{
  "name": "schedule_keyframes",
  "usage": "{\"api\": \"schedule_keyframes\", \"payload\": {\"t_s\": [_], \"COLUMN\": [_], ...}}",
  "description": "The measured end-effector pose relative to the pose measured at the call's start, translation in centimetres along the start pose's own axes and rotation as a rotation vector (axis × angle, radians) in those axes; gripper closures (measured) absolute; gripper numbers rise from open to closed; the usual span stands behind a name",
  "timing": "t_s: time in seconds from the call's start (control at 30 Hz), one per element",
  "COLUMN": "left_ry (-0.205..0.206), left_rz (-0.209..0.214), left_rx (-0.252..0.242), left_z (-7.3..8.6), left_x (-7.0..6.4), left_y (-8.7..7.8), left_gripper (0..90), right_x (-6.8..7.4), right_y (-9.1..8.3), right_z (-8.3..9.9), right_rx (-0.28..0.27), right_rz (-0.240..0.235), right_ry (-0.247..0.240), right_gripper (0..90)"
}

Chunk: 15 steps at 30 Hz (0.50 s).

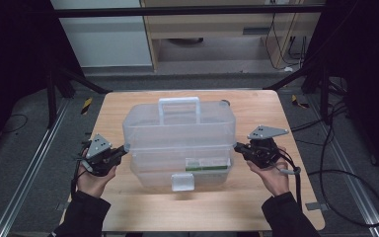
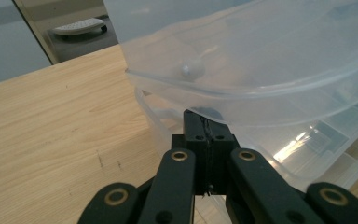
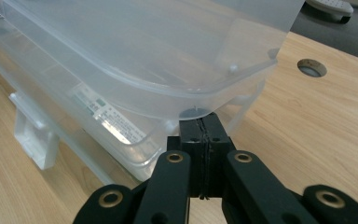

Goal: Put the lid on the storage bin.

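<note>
A clear plastic storage box (image 1: 177,143) stands in the middle of the wooden table (image 1: 256,202), with a white handle (image 1: 179,106) on top and a white front latch (image 1: 183,181). My left gripper (image 1: 125,148) is shut, and its tips touch the box's left side at the seam under the lid. My right gripper (image 1: 237,146) is shut at the same seam on the right side. In the left gripper view, the closed jaws (image 2: 204,116) sit just beneath the lid's rim (image 2: 223,91), which stands a little above the base (image 2: 307,154). The right gripper view shows the same under the lid rim (image 3: 168,109), with my right gripper (image 3: 200,122) empty.
A round cable hole (image 3: 312,67) lies in the table behind the box's right corner. A labelled sticker (image 3: 105,114) shows on the base's front. Bare wood lies in front of the box and to both sides. Dark floor, rails and cables surround the table.
</note>
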<state>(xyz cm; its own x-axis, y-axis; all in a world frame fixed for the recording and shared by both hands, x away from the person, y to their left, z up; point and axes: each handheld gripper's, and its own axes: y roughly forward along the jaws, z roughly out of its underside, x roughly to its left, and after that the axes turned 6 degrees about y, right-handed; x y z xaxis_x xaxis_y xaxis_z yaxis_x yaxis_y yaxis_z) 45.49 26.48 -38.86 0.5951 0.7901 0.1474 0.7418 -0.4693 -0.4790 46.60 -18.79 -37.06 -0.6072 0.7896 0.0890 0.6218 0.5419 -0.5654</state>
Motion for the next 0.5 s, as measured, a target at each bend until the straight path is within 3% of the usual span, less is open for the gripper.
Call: {"api": "schedule_keyframes", "payload": {"t_s": [0.5], "left_ry": [-0.005], "left_rz": [0.004], "left_rx": [0.050], "left_z": [1.3], "left_x": [0.2], "left_y": [0.9], "left_gripper": [89.7], "right_x": [0.2], "right_y": [0.9], "right_z": [1.5], "right_rx": [0.064], "right_rz": [-0.005], "right_ry": [-0.011], "right_gripper": [90.0]}}
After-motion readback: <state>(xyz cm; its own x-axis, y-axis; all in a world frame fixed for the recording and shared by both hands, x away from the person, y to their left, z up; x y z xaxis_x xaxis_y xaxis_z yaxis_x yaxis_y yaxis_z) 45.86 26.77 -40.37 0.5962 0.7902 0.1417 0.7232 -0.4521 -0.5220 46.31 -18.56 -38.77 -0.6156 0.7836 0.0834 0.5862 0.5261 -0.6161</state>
